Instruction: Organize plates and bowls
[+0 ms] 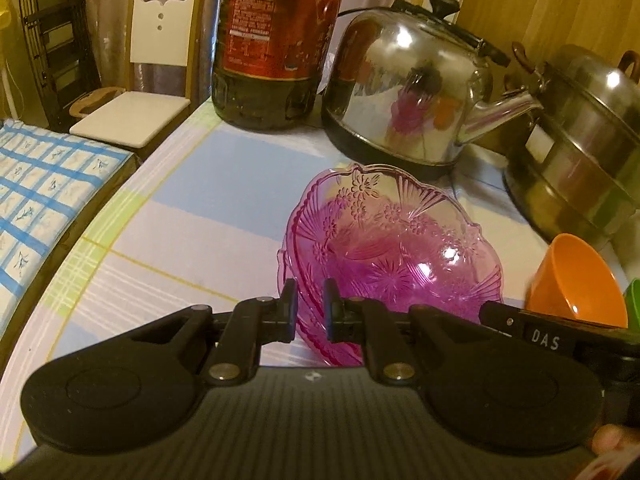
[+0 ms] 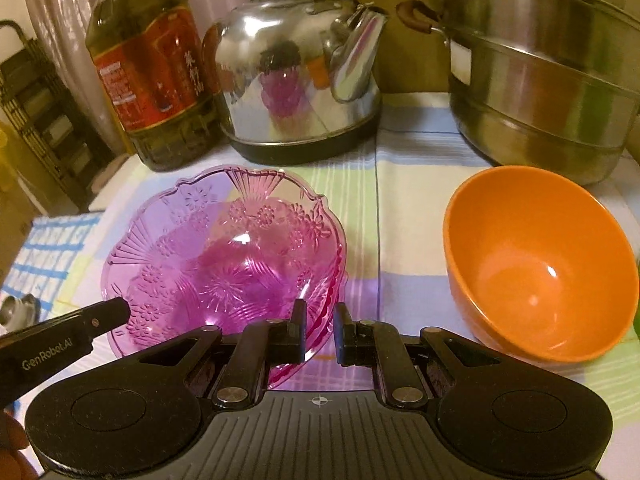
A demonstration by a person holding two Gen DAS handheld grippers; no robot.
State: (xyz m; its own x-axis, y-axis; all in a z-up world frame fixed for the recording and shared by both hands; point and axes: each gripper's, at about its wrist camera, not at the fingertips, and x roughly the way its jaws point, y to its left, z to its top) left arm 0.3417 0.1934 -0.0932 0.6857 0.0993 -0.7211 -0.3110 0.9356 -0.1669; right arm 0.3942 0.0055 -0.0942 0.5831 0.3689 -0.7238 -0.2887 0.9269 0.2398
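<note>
A pink cut-glass bowl [image 1: 392, 256] sits on the checked tablecloth; it also shows in the right wrist view [image 2: 224, 256]. My left gripper [image 1: 310, 310] straddles its near-left rim, one finger outside and one inside, jaws narrow around the rim. My right gripper [image 2: 320, 332] straddles its near-right rim the same way. Whether either pinches the rim I cannot tell. An orange bowl [image 2: 540, 264] stands upright to the right of the pink bowl, also seen in the left wrist view [image 1: 576, 280].
Behind the bowls stand a large oil bottle [image 2: 148, 68], a steel kettle [image 2: 300, 64] and a stacked steel steamer pot [image 2: 540, 80]. A green object [image 1: 633, 300] peeks beside the orange bowl. A white chair [image 1: 148, 80] stands past the table's left edge [image 1: 100, 216].
</note>
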